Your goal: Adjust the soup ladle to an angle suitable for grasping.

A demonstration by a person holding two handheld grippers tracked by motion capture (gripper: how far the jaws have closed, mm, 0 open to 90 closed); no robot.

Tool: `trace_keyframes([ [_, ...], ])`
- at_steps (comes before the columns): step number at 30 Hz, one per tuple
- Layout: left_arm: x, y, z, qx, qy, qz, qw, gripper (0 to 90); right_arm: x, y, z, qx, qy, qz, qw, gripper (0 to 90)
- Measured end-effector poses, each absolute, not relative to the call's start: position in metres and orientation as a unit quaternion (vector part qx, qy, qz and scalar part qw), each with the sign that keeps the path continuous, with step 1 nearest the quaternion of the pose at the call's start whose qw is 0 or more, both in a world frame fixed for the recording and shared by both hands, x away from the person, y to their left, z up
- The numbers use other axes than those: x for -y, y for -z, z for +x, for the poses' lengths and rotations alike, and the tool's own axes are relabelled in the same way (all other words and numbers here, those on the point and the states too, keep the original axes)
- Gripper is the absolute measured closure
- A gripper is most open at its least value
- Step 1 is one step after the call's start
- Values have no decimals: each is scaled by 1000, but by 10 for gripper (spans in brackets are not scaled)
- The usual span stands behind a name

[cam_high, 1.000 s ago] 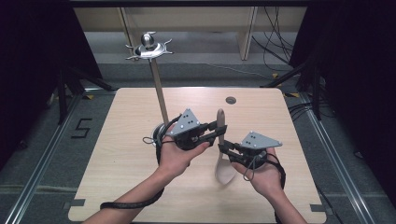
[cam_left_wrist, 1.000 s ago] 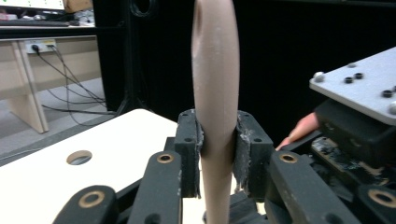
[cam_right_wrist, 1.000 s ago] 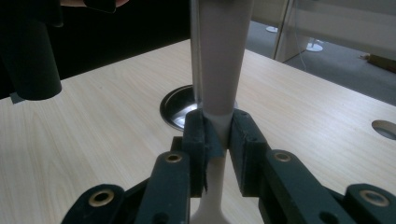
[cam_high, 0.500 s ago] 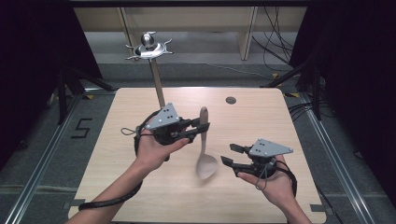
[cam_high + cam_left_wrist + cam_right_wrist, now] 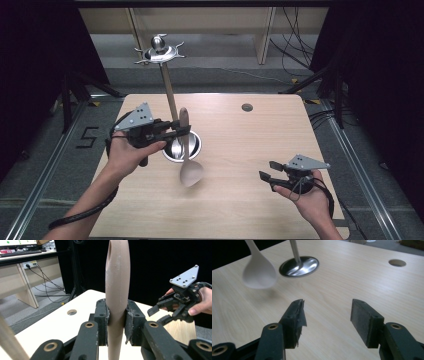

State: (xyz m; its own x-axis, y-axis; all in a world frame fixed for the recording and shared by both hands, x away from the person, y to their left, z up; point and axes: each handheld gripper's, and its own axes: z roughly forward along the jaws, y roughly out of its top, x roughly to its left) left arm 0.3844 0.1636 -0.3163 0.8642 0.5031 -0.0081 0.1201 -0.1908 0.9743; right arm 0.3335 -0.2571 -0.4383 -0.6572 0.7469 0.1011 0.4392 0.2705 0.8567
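left gripper [image 5: 176,131] is clamped on the wooden spoon [image 5: 187,155]: both pads pinch the handle near its upper end, seen close in the left gripper view, where the handle [image 5: 117,297] stands upright between the black jaws. spoon hangs roughly vertical, bowl down, bowl off the tabletop; in the right gripper view its shadow lies on the wood beneath the bowl [image 5: 259,270].

right gripper [image 5: 268,176] is empty, jaws spread wide, nothing between the pads [image 5: 296,315]. jaws have just been opening, spoon no longer in them. it sits well apart from the spoon, low over the near right part of the table, held in the person's right hand [image 5: 307,196], pointing back toward the spoon.

surroundings, big to small:
- table [image 5: 280,135], light wood, rectangular, mostly bare.
- stand: thin upright pole [image 5: 169,92] rising from a round shiny metal base [image 5: 192,145] left of table centre, with a metal hook crown [image 5: 159,51] at the top.
- spoon hangs just beside the pole, right of it and in front of the base in the high view; bowl sits just past the base's near rim. cannot tell if the handle touches the pole.
- round cable hole [image 5: 247,107] near the far edge, right of centre, clear of both hands.

pole and base are the only obstruction near the spoon.
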Motion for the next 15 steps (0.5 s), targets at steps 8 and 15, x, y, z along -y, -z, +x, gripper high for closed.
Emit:
trace_keyframes([
  [8,-182,306,388,-206,-159,755,602,736,268,445,329,-776,-462,402,152,445],
  [15,-192,302,393,-209,-152,751,608,737,270,446,331,-780,-458,392,171,445],
])
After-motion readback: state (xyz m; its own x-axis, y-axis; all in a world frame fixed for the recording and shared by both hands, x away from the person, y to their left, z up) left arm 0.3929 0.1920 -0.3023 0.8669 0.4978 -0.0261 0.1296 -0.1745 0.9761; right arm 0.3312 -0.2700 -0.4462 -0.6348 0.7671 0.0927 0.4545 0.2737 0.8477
